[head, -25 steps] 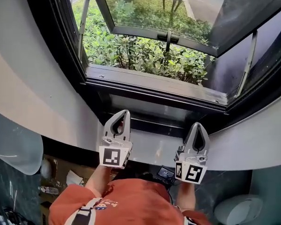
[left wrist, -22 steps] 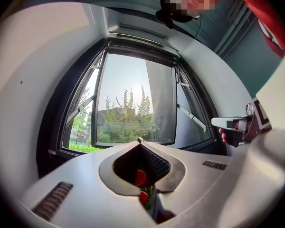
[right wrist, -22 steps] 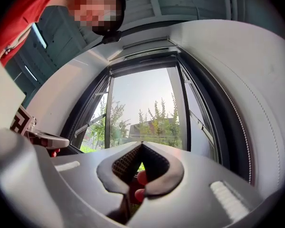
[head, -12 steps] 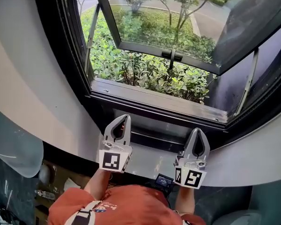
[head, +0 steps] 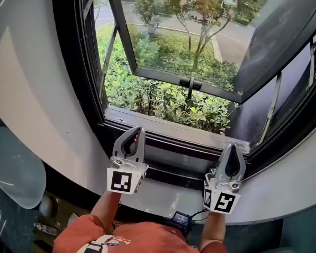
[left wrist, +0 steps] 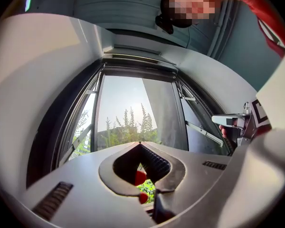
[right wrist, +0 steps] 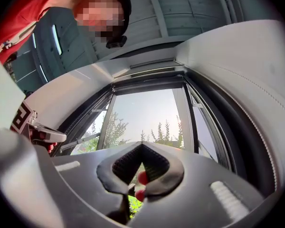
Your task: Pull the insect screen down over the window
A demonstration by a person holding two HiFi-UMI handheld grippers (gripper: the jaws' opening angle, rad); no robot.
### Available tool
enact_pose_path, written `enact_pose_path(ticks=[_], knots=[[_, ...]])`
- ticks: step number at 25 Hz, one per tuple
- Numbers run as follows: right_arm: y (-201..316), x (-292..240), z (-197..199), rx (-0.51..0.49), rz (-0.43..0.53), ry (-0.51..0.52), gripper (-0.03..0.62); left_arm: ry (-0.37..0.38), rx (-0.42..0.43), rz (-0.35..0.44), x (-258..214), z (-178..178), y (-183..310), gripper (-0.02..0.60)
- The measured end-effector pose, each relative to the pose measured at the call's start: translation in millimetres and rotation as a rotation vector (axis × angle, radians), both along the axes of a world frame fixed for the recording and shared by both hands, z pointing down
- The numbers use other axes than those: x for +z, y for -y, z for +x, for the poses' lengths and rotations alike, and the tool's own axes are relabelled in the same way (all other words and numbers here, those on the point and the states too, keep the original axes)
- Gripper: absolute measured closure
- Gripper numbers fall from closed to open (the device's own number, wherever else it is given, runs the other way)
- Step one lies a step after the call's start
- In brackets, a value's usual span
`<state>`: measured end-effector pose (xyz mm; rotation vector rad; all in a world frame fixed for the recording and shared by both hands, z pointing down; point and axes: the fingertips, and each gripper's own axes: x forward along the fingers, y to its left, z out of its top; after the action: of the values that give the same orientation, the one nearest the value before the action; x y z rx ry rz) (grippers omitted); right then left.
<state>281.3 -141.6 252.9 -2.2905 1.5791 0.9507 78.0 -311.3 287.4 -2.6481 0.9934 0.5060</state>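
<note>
Outward over shrubs [head: 163, 101] the window sash [head: 200, 36] is swung; left gripper [head: 136, 129] and right gripper [head: 233, 147] are held closed, empty, before the sill [head: 174, 128]; the insect screen cannot be made out.

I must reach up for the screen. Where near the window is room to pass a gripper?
Free: the white ledge between the left gripper and right gripper, and the opening above the sill, under the tilted sash. Crowded: the right side, where a stay arm crosses.

The left grey plastic tongs [head: 137, 130] and right grey plastic tongs [head: 233, 147] point forward side by side, apart. Both pairs of jaws are closed together, empty.
</note>
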Motion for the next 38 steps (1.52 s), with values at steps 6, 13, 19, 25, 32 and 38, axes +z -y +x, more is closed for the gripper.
enact_pose_path(ticks=[6, 13, 19, 25, 32, 38], knots=[[-0.6, -54.5, 2.8, 0.018, 0.091, -0.105, 0.585, -0.017, -0.011, 0.091, -44.4, 7.5, 13.5, 0.577], [-1.5, -120.2, -5.6, 0.046, 0.180, -0.241, 0.585, -0.088, -0.025, 0.206, -114.3, -0.8, 21.8, 0.577], [2.1, -183.3, -0.5, 0.073, 0.245, -0.327, 0.585, -0.093, -0.050, 0.313, -176.3, -0.7, 20.5, 0.577], [0.1, -256.3, -4.5, 0.120, 0.300, -0.436, 0.585, -0.148, -0.057, 0.409, -245.2, -4.6, 16.8, 0.577], [4.3, -330.9, -15.7, 0.193, 0.304, -0.574, 0.585, -0.165, -0.084, 0.492, -317.2, -1.4, 9.8, 0.577], [11.5, -381.0, -7.0, 0.308, 0.247, -0.647, 0.585, -0.130, -0.145, 0.596, -370.3, 8.5, 10.5, 0.577]])
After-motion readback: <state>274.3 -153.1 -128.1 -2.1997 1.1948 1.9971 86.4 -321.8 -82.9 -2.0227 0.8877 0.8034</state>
